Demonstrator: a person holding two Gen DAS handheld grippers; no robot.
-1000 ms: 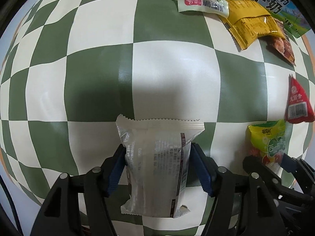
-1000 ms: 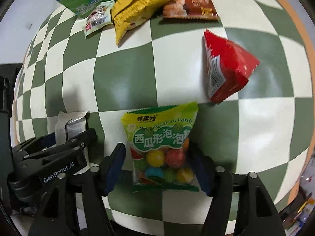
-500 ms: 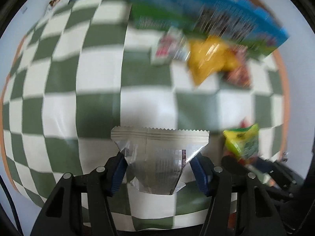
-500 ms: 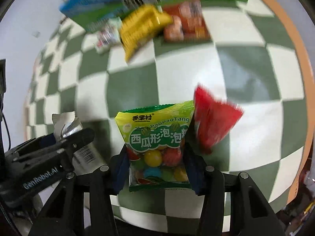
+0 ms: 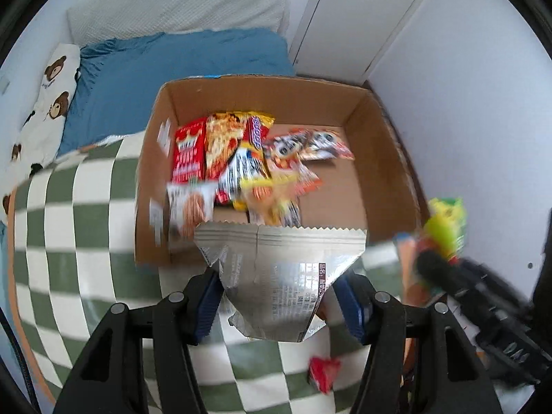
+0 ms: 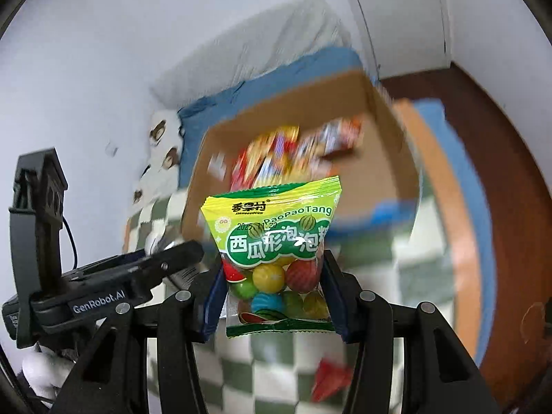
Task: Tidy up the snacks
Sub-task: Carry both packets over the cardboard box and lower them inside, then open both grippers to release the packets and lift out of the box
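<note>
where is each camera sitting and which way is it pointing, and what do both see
Left wrist: sits on the left tool, looks forward and down over its fingers, which pinch a silver packet, toward an open cardboard box; the right tool shows at the right edge.
Right wrist: sits on the right tool, which pinches a green candy bag, facing the same box; the left tool shows at the left.
Shared: box, checkered cloth, red packet.

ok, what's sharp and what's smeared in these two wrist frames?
Left wrist: silver packet in the left gripper sharp; cardboard box fairly clear, near snacks and checkered cloth smeared. Right wrist: candy bag crisp, box and cloth behind heavily blurred; fisheye bends both.
</note>
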